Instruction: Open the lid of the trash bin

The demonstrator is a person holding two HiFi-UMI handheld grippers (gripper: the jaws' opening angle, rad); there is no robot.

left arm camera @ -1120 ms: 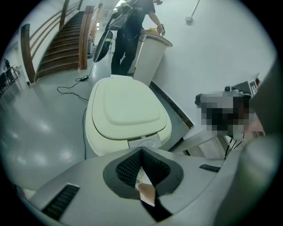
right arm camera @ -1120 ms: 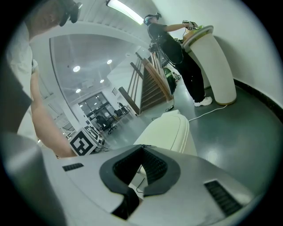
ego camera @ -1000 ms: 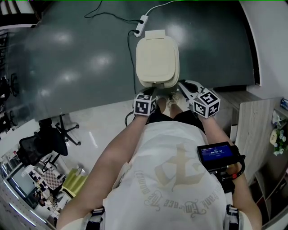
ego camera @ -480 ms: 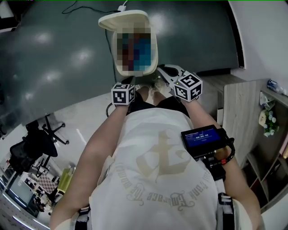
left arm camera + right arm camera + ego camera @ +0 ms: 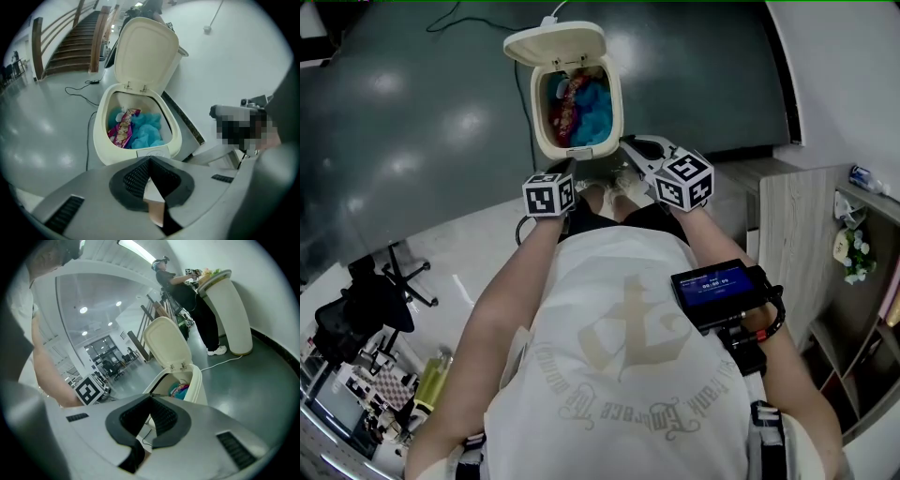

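Observation:
The cream trash bin (image 5: 546, 141) stands on the dark floor in front of me, its lid (image 5: 555, 42) tipped up and back on its hinge. Inside lie blue crumpled material (image 5: 147, 131) and a red snack wrapper (image 5: 123, 131). My left gripper (image 5: 150, 160) is held just short of the bin's front rim (image 5: 101, 140), its tips together with nothing between them. My right gripper (image 5: 151, 397) hangs to the right of the bin (image 5: 197, 385), also shut and empty. The raised lid (image 5: 168, 345) shows in the right gripper view too.
A white cable and power strip (image 5: 551, 17) lie behind the bin. A wooden cabinet (image 5: 787, 216) stands at the right, an office chair (image 5: 384, 291) at the left. A tall white bin (image 5: 229, 310) with a person beside it stands further off. A staircase (image 5: 70, 42) rises beyond.
One second ago the lid lay flat on the bin; it has since swung up and stands open. Both grippers sit a little lower and further left in the head view.

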